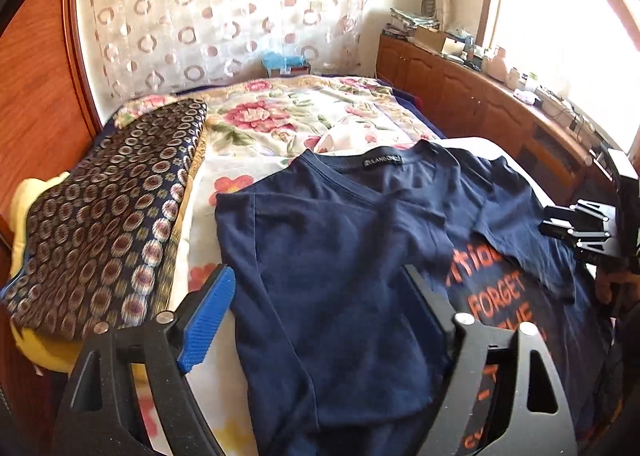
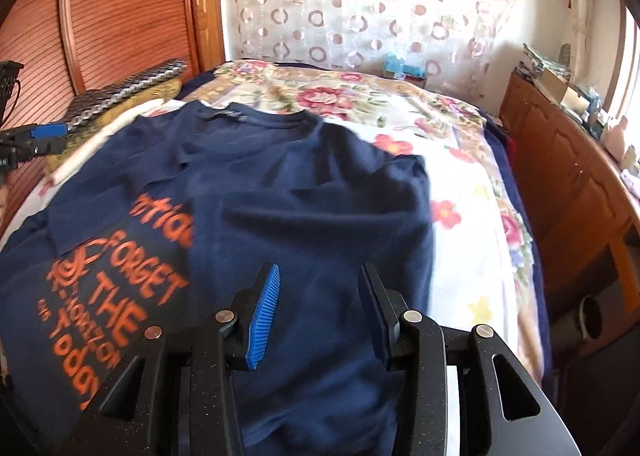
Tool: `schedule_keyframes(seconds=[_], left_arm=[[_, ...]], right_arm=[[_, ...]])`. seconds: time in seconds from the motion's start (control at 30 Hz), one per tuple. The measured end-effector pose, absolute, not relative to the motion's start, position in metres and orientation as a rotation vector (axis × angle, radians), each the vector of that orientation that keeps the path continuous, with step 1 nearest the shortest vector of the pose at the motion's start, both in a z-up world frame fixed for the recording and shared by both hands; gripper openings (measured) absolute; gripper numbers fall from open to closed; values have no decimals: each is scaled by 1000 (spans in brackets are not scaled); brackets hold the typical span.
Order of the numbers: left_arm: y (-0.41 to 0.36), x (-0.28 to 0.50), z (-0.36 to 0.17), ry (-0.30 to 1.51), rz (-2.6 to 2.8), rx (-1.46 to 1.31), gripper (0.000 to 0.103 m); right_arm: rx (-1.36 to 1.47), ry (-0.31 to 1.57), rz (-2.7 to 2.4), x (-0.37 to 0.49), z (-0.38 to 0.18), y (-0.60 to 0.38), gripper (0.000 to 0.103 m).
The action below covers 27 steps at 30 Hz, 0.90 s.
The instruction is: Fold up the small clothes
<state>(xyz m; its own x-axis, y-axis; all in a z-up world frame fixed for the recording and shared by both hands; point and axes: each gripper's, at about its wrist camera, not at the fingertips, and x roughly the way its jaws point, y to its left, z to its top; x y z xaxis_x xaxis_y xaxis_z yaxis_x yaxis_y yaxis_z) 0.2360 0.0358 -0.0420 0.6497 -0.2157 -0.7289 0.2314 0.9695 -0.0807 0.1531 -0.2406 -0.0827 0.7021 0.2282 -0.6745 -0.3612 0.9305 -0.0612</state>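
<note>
A navy T-shirt [image 1: 344, 256] with orange lettering lies on the bed, both side parts folded in over the middle so only part of the print shows. It also shows in the right wrist view [image 2: 304, 208]. My left gripper [image 1: 320, 296] is open and empty, hovering over the shirt's left folded part. My right gripper [image 2: 316, 308] is open and empty above the shirt's right folded part. The right gripper [image 1: 576, 228] shows at the right edge of the left wrist view; the left gripper [image 2: 36, 140] shows at the left edge of the right wrist view.
A floral bedspread [image 1: 280, 116] covers the bed. A dark patterned folded cloth [image 1: 108, 224] lies on a yellow one at the bed's left side. A wooden wardrobe [image 2: 120, 8] stands to the left. A cluttered wooden cabinet [image 1: 480, 96] runs under the window on the right.
</note>
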Motion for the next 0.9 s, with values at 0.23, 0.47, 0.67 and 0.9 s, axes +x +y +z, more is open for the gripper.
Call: schedule_keyframes(seconds=[0.23, 0.47, 0.67, 0.9], left_arm=[[41, 290, -53, 880, -183, 19, 59], [33, 329, -68, 930, -135, 71, 46], [33, 351, -86, 993, -98, 103, 43], [34, 358, -99, 1020, -107, 81, 43]], right_arm=[[-208, 771, 311, 186, -95, -250, 43], [-193, 782, 333, 191, -100, -251, 45], [-189, 783, 341, 193, -100, -255, 48], [-191, 786, 351, 193, -101, -255, 52]])
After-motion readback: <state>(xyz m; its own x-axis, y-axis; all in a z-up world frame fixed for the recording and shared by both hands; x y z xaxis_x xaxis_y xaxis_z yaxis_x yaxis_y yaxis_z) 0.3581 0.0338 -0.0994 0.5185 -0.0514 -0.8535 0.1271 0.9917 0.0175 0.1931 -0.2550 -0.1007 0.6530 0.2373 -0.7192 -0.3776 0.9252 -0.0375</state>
